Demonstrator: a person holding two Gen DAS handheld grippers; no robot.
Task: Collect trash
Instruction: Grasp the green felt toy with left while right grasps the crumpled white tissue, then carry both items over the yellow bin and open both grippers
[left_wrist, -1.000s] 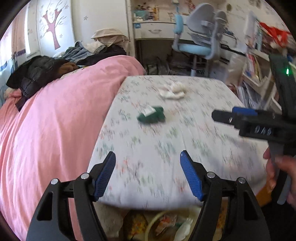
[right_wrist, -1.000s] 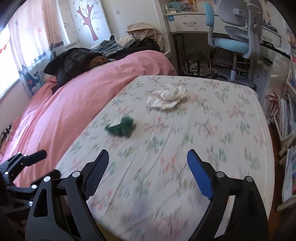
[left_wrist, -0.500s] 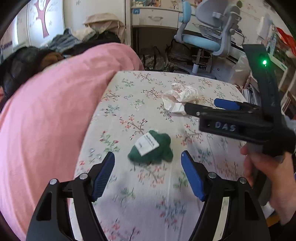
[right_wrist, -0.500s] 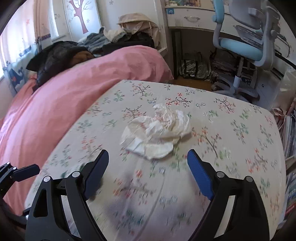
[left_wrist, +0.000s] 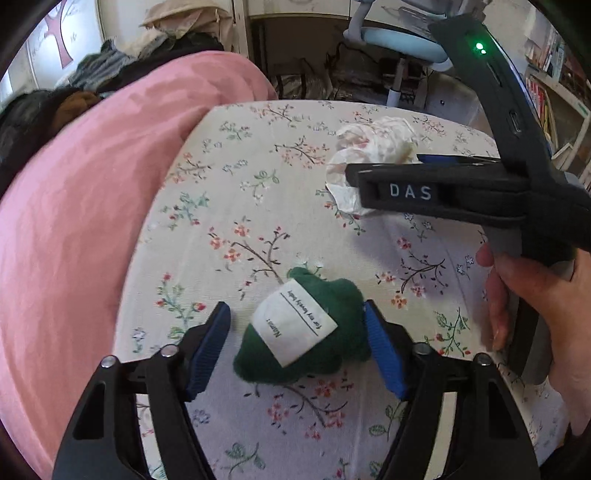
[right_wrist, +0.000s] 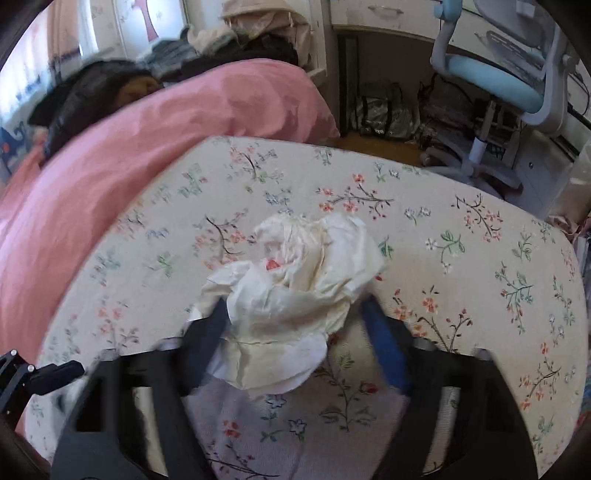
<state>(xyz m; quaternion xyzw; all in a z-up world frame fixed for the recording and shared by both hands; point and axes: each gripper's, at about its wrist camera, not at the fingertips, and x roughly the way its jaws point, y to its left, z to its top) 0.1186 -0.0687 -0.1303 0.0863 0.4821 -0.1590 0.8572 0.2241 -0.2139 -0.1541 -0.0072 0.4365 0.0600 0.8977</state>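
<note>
While both pairs of jaws have just been closing, poised over trash on the flowered table (left_wrist: 240, 184). Left tool (left_wrist: 295, 310): half spread around a green felt wad (left_wrist: 343, 295) with a white label, right pad touching it, left pad just clear. Right tool (right_wrist: 295, 306): set around the crumpled white tissue (right_wrist: 303, 266), blurred; cannot tell whether pinching it yet. Both pieces lying on the table, well apart.

Between your left gripper's (left_wrist: 297, 345) blue pads (left_wrist: 207, 350) lies a dark green felt wad (left_wrist: 325, 317) with a white printed label (left_wrist: 295, 326); beneath, a cream floral-print tablecloth (left_wrist: 236, 206).
</note>
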